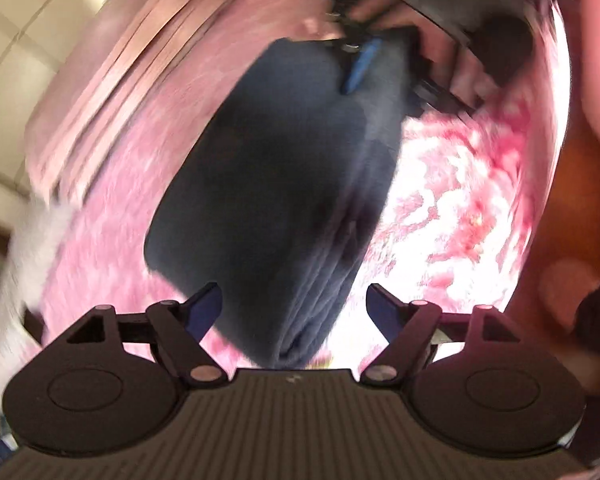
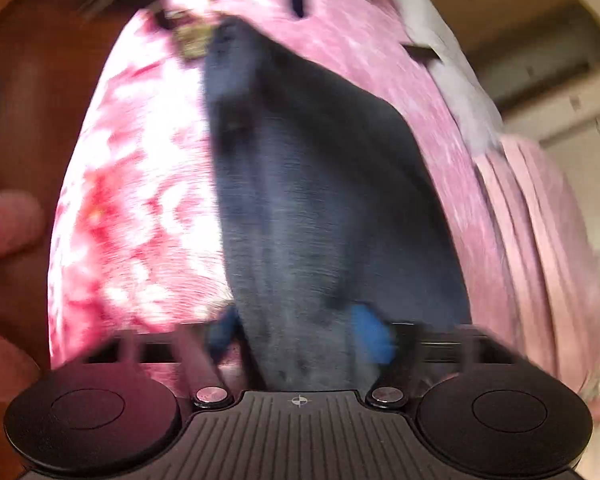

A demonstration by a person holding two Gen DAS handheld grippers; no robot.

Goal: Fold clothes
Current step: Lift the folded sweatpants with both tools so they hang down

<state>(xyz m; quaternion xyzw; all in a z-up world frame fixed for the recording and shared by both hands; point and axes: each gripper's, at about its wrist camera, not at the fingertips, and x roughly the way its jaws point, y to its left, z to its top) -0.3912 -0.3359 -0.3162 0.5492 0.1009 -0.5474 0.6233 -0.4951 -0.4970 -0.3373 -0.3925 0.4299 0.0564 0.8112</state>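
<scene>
The left gripper [image 1: 294, 308] stands spread over one end of the folded dark garment [image 1: 276, 184] on the pink bedspread [image 1: 452, 200]. The right gripper [image 2: 300, 334] pinches its other end

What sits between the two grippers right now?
The folded dark blue garment spans the stretch between them, lying on the pink blanket. The left wrist view shows it running from the left gripper to the right gripper.

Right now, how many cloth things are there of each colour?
Dark blue: 1, the folded garment lying on the bed.
Pink patterned: 1, the bedspread under it.
Plain pink: 1, a striped cover at the bed's edge.
White: 1, a cloth at the far side, too blurred to name.
Total: 4
</scene>
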